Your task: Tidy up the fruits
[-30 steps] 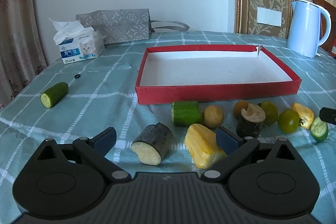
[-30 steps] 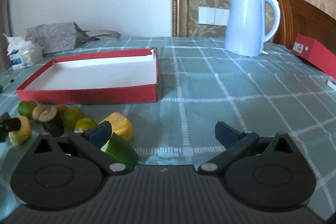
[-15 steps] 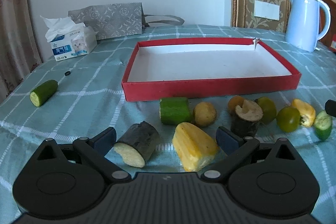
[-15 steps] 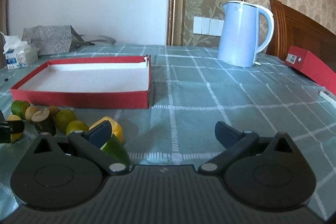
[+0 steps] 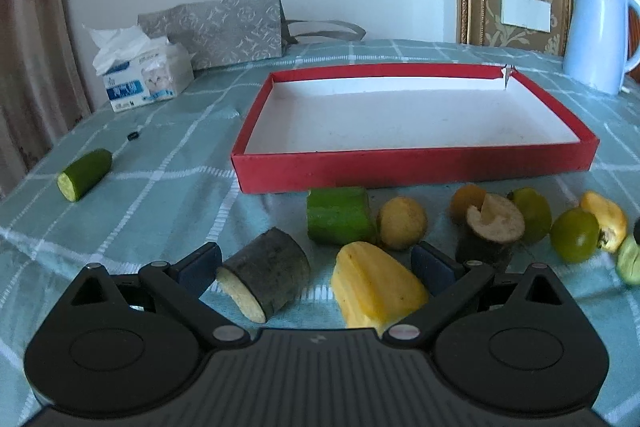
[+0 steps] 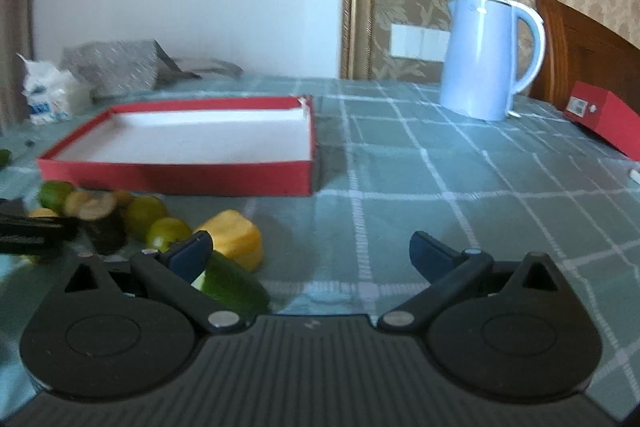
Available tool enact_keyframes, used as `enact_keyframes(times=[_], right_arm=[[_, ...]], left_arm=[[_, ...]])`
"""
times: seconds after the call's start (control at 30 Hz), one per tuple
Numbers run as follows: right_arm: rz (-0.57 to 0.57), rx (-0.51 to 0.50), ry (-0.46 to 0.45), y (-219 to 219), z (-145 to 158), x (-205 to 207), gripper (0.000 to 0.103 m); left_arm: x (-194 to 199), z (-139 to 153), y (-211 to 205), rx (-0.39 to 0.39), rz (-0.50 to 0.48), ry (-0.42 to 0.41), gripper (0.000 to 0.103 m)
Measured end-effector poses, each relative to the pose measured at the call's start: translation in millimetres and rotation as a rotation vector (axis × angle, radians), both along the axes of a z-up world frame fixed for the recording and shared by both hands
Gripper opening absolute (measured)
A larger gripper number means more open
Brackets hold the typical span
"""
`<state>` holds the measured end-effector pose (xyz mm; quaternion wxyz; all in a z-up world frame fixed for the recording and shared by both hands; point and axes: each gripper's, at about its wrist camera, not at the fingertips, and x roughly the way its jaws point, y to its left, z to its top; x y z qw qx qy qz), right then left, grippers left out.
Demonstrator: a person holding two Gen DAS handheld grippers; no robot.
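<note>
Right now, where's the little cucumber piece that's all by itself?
In the left wrist view, the lone cucumber piece lies far left on the tablecloth, left of the red tray and in front of the tissue box.

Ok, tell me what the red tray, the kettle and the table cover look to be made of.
Red tray: likely cardboard; matte red outside, plain white inside, one far corner torn.
Kettle: probably plastic or coated metal; smooth pale blue with a soft sheen, so I can't tell which.
Table cover: woven cloth by the look; teal with white check lines, lying in soft wrinkles.
</note>
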<state>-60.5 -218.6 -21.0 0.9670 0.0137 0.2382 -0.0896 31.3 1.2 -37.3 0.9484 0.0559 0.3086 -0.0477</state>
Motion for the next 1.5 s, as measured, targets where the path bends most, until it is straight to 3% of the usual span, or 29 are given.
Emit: enact_keyframes(times=[0.13, 0.47, 0.67, 1.0, 1.1, 1.23, 1.33, 1.43, 1.5], right_arm=[[-0.017, -0.054, -0.010, 4, 1, -2, 0.103], [-0.049, -0.072, -0.014, -2, 1, -1, 0.103], [-0.063, -0.079, -0.025, -7, 2, -3, 0.103], [-0.048, -0.132, -0.019, 0, 2, 3, 0.103], [-0.029, -0.128, -0.013, 0, 3, 3, 0.103], [0.033, -0.130, -0.016, 2, 6, 0, 0.103], [0.096, -0.134, -0.006, 5, 8, -2, 0.103], [0.157, -0.152, 0.004, 10, 9, -3, 0.103], [0.184, -0.176, 0.004, 12, 10, -4, 0.103]], left_arm=[[3, -1, 1, -0.015, 0.005, 0.018, 0.102], [-2, -2, -3, 0.004, -0.012, -0.003, 0.097], [-7, -1, -5, -0.021, -0.078, -0.013, 0.073], [-7, 0, 1, -0.060, -0.086, -0.020, 0.071], [-14, 3, 5, -0.066, -0.087, -0.065, 0.058], [-21, 8, 7, -0.047, -0.097, -0.101, 0.054], [-22, 6, 7, -0.035, -0.096, -0.099, 0.054], [-19, 8, 10, -0.073, -0.091, -0.073, 0.056], [-18, 8, 11, -0.092, -0.103, -0.045, 0.081]])
